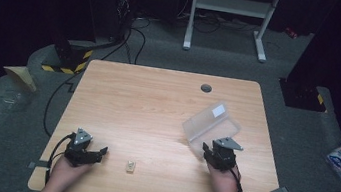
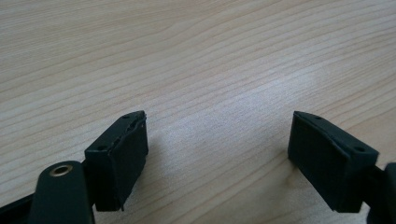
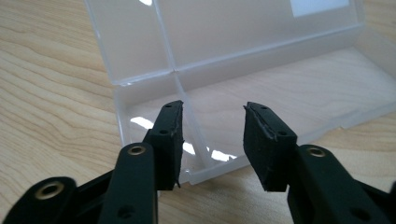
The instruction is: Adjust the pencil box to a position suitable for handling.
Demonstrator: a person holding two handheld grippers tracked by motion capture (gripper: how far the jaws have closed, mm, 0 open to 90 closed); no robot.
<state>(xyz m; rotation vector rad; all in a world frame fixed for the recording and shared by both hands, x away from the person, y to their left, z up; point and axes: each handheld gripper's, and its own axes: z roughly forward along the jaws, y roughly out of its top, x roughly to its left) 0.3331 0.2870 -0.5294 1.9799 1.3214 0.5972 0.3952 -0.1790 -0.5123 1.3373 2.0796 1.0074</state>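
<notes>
At table's right: clear box [image 1: 212, 127] lid up, long axis diagonal | right gripper [image 3: 212, 140] fingers apart | left gripper [image 2: 217, 154] fingers apart

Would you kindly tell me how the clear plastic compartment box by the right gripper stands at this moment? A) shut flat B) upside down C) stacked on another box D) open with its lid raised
D: the clear plastic compartment box lies open on the wooden table, its lid raised behind the tray, in front of the right gripper.

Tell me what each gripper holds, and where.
Nothing. The left gripper is open over bare table; the right gripper is open above the clear box.
</notes>
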